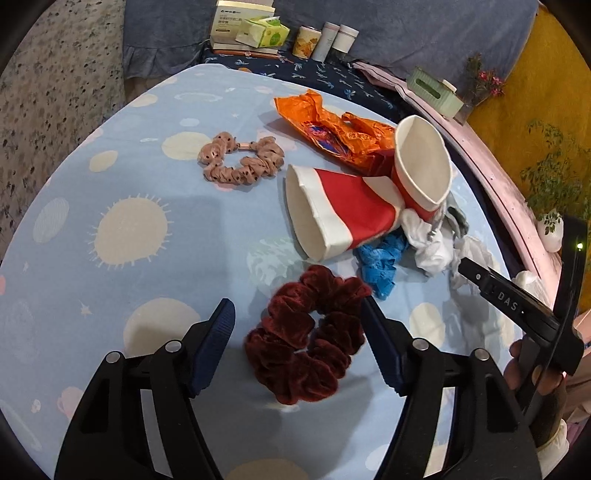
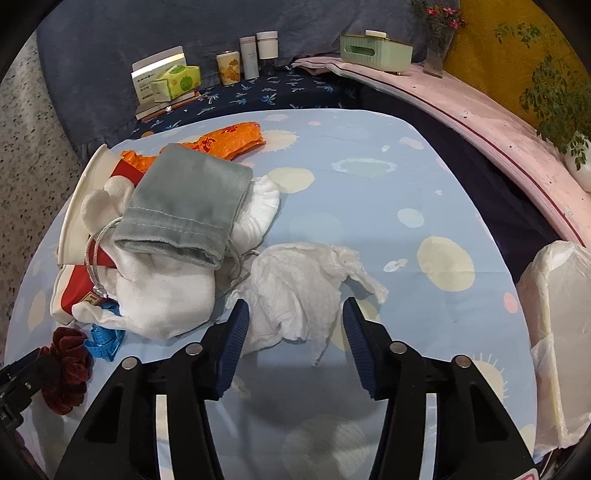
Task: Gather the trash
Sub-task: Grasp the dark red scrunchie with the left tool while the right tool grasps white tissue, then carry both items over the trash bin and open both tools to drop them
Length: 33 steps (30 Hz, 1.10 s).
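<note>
Right tongs (image 2: 295, 325) astride crumpled white tissue (image 2: 295, 291), pads apart.

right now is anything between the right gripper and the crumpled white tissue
Nothing visible. The crumpled white tissue lies on the blue cloth between the fingers of the right gripper, pads not yet pressing it. The grey drawstring pouch sits farther left.

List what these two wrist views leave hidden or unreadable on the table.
- Left wrist view: the blue crumpled item is partly tucked under the flattened red cup.
- Left wrist view: box print is too small to read.
- Right wrist view: the gray pouch covers the white cloth beneath; the bagged item is cut off by the right edge.
</note>
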Each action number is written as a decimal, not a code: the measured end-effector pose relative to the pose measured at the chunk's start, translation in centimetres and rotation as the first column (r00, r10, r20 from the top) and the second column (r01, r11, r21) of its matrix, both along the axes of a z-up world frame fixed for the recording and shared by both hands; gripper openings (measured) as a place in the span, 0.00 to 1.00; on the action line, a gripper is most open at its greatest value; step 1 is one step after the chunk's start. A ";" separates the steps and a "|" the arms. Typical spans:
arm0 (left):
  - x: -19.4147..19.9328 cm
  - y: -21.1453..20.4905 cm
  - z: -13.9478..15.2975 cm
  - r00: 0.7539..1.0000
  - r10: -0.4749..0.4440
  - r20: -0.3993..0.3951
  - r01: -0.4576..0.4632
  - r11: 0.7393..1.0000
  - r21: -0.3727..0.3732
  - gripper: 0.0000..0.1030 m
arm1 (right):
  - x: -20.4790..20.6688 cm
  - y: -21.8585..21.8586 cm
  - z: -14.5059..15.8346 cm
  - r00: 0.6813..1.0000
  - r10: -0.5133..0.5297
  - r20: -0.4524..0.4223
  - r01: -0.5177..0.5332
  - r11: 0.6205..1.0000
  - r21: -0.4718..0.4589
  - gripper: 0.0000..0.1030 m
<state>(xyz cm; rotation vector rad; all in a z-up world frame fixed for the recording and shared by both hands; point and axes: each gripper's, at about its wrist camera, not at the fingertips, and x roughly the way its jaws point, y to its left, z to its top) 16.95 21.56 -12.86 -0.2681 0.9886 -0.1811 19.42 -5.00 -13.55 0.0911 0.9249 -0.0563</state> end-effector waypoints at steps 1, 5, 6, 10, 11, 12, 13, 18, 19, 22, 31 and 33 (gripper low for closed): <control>0.2 0.0 -0.3 1.000 -0.003 -0.007 0.003 1.000 0.007 0.54 | 0.0 0.1 -0.1 1.000 0.006 -0.003 -0.006 1.000 0.010 0.35; 0.3 -0.5 -0.9 1.000 -0.016 -0.008 0.017 1.000 0.026 0.32 | 0.0 0.8 -0.3 1.000 0.024 -0.003 -0.024 1.000 0.009 0.19; 0.2 -0.8 -0.9 1.000 -0.031 -0.006 0.031 0.999 0.022 0.24 | -0.1 0.9 -0.2 1.000 0.028 0.002 -0.028 1.000 0.002 0.17; -0.3 -1.5 -0.5 0.998 -0.057 0.002 0.057 0.998 0.033 0.14 | -1.1 0.7 0.7 0.999 0.032 0.018 -0.032 0.999 0.022 0.13; -0.5 -1.7 -0.2 0.998 -0.062 0.009 0.061 0.997 0.036 0.14 | -1.4 0.6 1.0 0.999 0.030 0.026 -0.031 0.999 0.027 0.12; -0.8 -1.9 0.2 0.998 -0.065 0.018 0.064 0.997 0.037 0.13 | -1.8 0.4 1.5 0.999 0.028 0.037 -0.029 0.999 0.031 0.12; -1.0 -2.1 0.6 0.997 -0.069 0.025 0.068 0.997 0.039 0.13 | -2.2 0.2 2.0 0.999 0.024 0.046 -0.026 0.999 0.036 0.12; -2.5 -3.7 3.4 0.992 -0.102 0.074 0.099 0.994 0.043 0.12 | -4.4 -1.2 4.7 0.996 0.005 0.095 -0.010 0.999 0.052 0.12; -2.8 -4.2 4.0 0.990 -0.112 0.086 0.108 0.993 0.046 0.12 | -4.8 -1.6 5.2 0.995 0.001 0.104 -0.006 0.999 0.053 0.12; -3.7 -6.1 6.1 0.980 -0.151 0.129 0.146 0.988 0.052 0.12 | -6.1 -2.8 6.9 0.991 -0.016 0.133 0.008 0.998 0.056 0.12; -5.1 -14.5 12.3 0.922 -0.297 0.247 0.287 0.955 0.075 0.12 | -10.1 -8.6 11.3 0.971 -0.105 0.214 0.093 0.994 0.065 0.12; -5.2 -16.6 13.2 0.907 -0.330 0.263 0.320 0.944 0.079 0.12 | -11.0 -10.3 11.9 0.965 -0.133 0.226 0.122 0.991 0.064 0.12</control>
